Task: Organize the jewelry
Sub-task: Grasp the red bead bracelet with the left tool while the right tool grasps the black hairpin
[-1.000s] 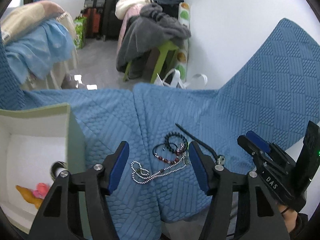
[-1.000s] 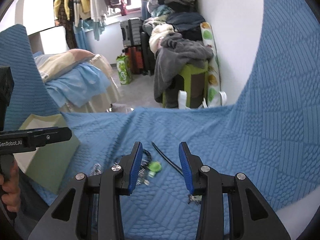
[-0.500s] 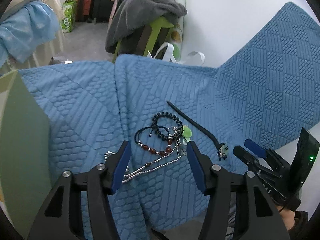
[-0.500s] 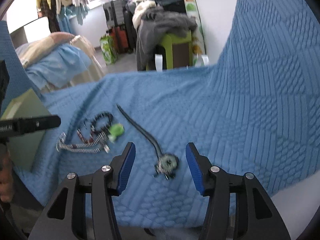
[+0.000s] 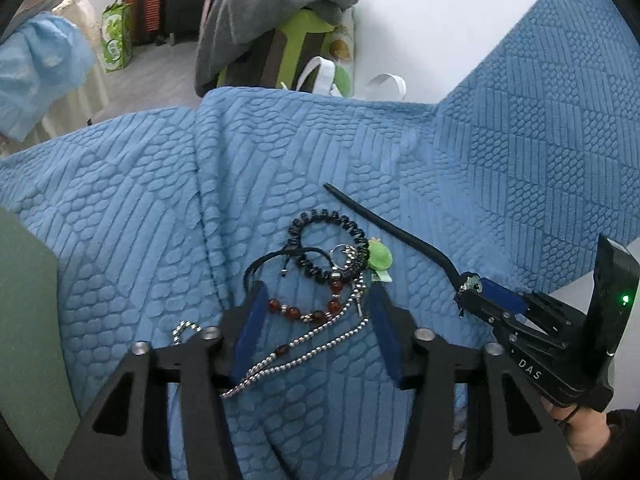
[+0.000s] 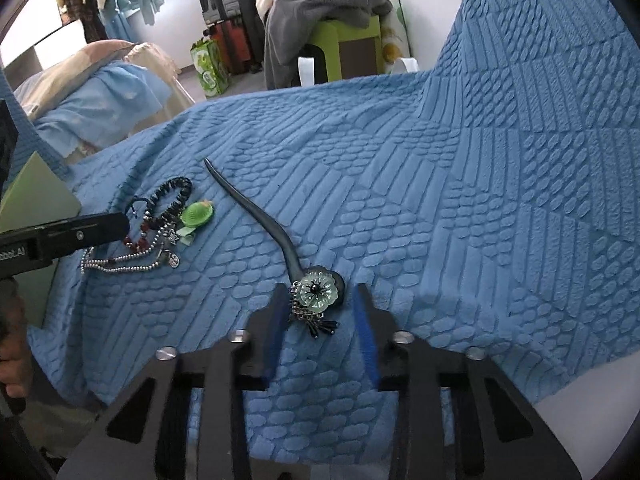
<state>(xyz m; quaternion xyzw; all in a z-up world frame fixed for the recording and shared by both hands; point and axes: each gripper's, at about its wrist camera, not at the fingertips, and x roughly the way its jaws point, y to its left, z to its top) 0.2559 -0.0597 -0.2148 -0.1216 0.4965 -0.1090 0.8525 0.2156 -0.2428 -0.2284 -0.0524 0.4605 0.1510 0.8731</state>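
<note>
My right tongs point(image 6: 318, 320) just narrowed, jaws astride flower head of hairpin point(image 6: 320, 289), not yet pinching; stiff dark stick, dangly tassel fragile, so I'd grip stem near head

Left tongs point(image 5: 316, 312) closing, half open over bead bracelets point(image 5: 308, 312), nothing gripped; light, limp, tangle-prone, lying mid blue quilt point(image 5: 120, 220)

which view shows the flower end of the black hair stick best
The right wrist view: the pale green flower ornament sits close and face-up between the right tool's blue pads, dark tassels visible below it. The left wrist view shows the hair stick's long black shaft clearly, but its flower end is small and partly hidden behind the right tool's tip.
</note>
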